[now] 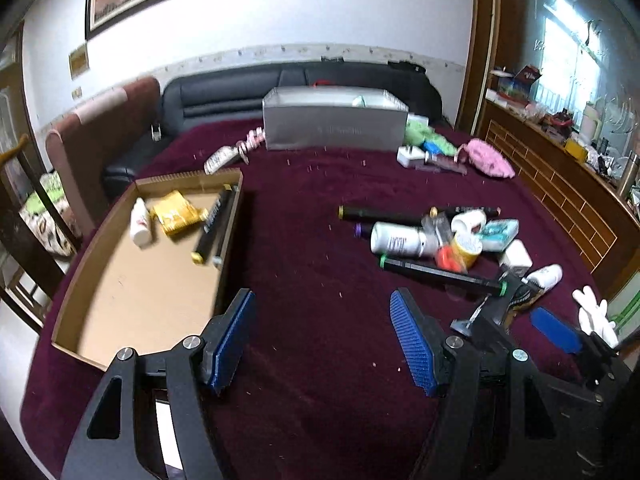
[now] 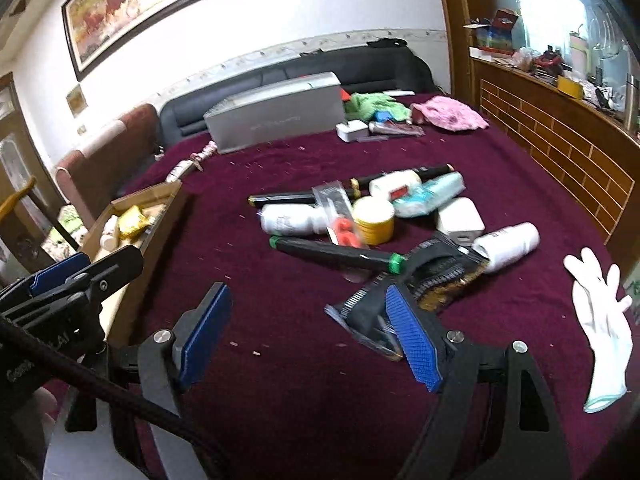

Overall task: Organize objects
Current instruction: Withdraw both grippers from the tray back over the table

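Two grippers hang over a bed spread with a maroon blanket, and neither holds anything. The left gripper has its fingers standing wide with only bare blanket between the blue pads; the cardboard tray lies just beyond and outside its left finger, already carrying a small white bottle, a gold packet and dark markers laid against its far-right wall. The loose pile of things to sort sits ahead of its right finger and off to that side — a white bottle on its side, a yellow-lidded jar, and a green-capped black marker lying crosswise nearest the fingertip. The right gripper is likewise spread wide and empty. In its view the same pile lies straight ahead, beyond the fingertips; a packaged wire brush lies just behind the tip of its right finger, partly hidden by the pad — whether they touch I cannot tell. A white glove lies well outside that finger, and a silver box stands far beyond both.
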Motion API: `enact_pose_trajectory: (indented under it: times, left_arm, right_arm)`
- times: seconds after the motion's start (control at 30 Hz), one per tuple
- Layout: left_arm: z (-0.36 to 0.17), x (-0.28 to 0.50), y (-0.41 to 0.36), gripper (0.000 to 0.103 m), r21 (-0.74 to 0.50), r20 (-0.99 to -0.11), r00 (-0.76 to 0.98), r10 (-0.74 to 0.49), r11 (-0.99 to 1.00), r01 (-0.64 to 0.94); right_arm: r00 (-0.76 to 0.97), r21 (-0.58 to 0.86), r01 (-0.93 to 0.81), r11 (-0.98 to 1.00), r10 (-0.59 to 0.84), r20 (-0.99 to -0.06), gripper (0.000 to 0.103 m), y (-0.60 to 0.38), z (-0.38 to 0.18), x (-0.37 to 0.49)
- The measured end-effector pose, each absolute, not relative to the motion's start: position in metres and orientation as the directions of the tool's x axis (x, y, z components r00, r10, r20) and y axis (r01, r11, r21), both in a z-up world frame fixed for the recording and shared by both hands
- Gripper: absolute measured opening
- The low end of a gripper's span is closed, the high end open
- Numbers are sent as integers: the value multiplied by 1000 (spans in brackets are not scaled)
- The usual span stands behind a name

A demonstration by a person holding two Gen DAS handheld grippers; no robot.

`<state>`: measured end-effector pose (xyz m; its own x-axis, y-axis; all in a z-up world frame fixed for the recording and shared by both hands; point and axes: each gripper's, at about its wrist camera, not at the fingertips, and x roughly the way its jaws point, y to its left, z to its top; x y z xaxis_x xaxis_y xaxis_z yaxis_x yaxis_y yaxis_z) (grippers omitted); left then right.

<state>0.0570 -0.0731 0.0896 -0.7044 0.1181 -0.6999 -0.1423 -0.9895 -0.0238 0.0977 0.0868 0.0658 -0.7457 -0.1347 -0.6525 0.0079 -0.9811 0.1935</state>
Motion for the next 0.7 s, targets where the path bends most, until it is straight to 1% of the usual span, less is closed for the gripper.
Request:
enact_pose_trajectory:
  times: [0.23, 0.43, 0.6, 0.7]
  left_arm:
    - [52, 42, -69, 63, -56, -773, -622, 121, -991, -124]
    - [26, 39, -62, 63, -28, -802, -589, 100, -991, -130]
    - [10, 36, -64, 63, -32, -826, -555, 97, -992, -125]
    - [6, 39, -65, 64, -20, -819, -567, 89, -992, -127]
  right_arm:
    - [-722, 218, -66, -974, -104, -684, 80, 121, 50, 99]
    - [-708, 262, -124, -957, -100, -699, 79, 144, 39, 97]
    - [-697, 297, -115, -948, -136, -704, 79, 149, 36, 95]
    - [-702, 353, -91, -931, -191, -686, 80, 158, 53, 88]
